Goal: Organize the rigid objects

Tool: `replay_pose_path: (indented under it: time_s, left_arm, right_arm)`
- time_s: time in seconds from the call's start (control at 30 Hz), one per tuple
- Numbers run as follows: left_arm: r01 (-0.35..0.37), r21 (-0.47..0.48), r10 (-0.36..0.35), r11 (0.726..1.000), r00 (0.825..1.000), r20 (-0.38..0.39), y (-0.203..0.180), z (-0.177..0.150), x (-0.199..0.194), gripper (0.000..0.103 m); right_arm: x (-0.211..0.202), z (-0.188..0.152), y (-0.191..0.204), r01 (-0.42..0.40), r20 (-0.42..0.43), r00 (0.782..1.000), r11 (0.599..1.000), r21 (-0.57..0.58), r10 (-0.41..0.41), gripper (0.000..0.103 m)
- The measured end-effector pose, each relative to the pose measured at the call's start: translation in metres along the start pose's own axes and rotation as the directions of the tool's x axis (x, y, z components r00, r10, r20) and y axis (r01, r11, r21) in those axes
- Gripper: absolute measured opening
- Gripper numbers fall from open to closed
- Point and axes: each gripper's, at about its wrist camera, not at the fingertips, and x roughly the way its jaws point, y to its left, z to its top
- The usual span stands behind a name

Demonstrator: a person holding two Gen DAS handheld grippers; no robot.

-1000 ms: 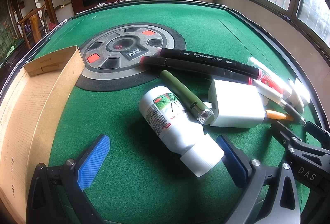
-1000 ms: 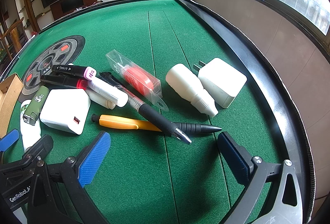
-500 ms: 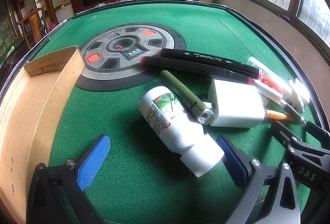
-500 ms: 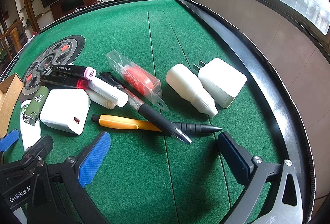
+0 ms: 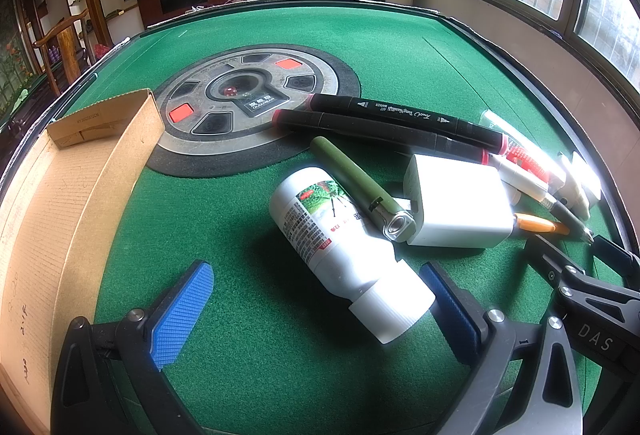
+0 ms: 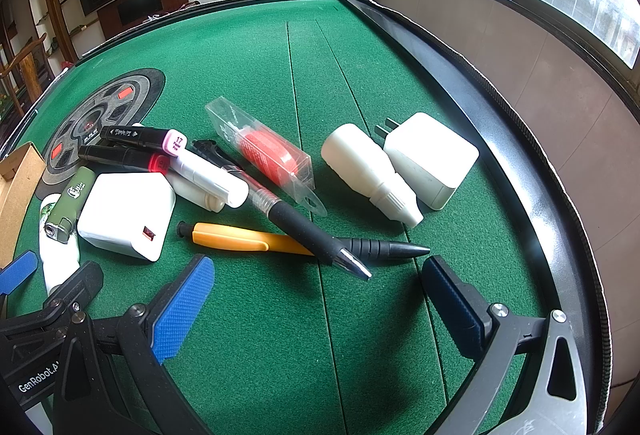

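Note:
A white labelled bottle [image 5: 340, 243] lies on the green felt, its cap end between the blue pads of my open left gripper [image 5: 320, 307]. A green lighter [image 5: 360, 187] leans across the bottle against a white charger [image 5: 460, 207]. Two black markers [image 5: 400, 119] lie behind them. My open right gripper [image 6: 316, 299] hovers in front of an orange pen [image 6: 248, 239] and a black-grip pen [image 6: 304, 227]. Beyond those lie a clear case with a red insert [image 6: 264, 155], a small white bottle [image 6: 372, 171] and a second white charger [image 6: 432, 159].
An open cardboard box [image 5: 72, 203] stands at the left of the table. A round grey control panel [image 5: 252, 103] sits in the table's middle. The table's raised black rim [image 6: 520, 163] runs along the right. Bare felt [image 6: 280, 355] lies just in front of the right gripper.

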Motion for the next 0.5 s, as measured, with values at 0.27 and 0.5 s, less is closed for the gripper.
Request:
replay_pose_path:
  time_s: [0.27,0.5]
  left_arm:
    - [0.000,0.000,0.000,1.000,1.000,0.000,0.0000,0.0000,0.0000,0.102]
    - [-0.002,-0.008,0.002,1.000,1.000,0.000,0.0014,-0.0002,0.0001,0.102]
  right_arm:
    - [-0.0001,0.0000,0.0002,0.000,0.000,1.000,1.000,0.000,0.000,0.103]
    - [-0.0001,-0.0001,0.0001,0.000,0.000,1.000,1.000,0.000,0.000,0.103]
